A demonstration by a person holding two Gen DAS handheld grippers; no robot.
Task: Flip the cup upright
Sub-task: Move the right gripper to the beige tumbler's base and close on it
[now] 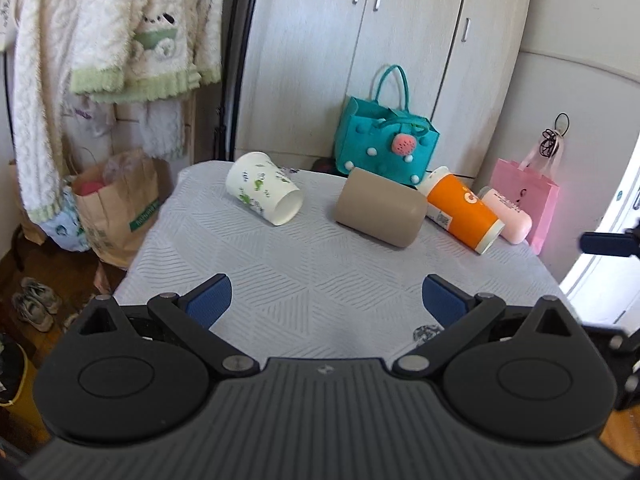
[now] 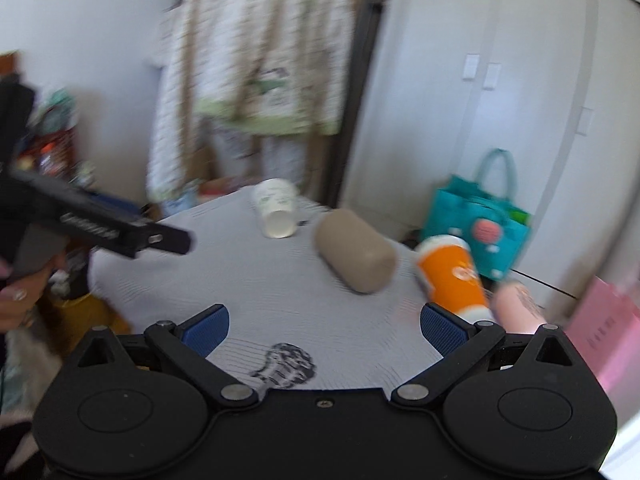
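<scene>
Several cups lie on their sides on the grey-white tablecloth (image 1: 304, 272): a white cup with green prints (image 1: 262, 187) at the far left, a beige cup (image 1: 380, 213) in the middle, an orange cup (image 1: 464, 211) and a pink one (image 1: 506, 214) at the right. My left gripper (image 1: 326, 300) is open and empty, above the near half of the table. My right gripper (image 2: 324, 330) is open and empty near the table's front. Its blurred view shows the white cup (image 2: 276, 212), beige cup (image 2: 354, 254), orange cup (image 2: 452, 276) and pink cup (image 2: 518, 306).
A teal bag (image 1: 384, 140) stands behind the table by the white wardrobe (image 1: 400, 40). A pink bag (image 1: 528, 196) is at the right, a paper bag (image 1: 116, 208) and hanging clothes (image 1: 100, 40) at the left. The left gripper's body (image 2: 100, 228) shows in the right view.
</scene>
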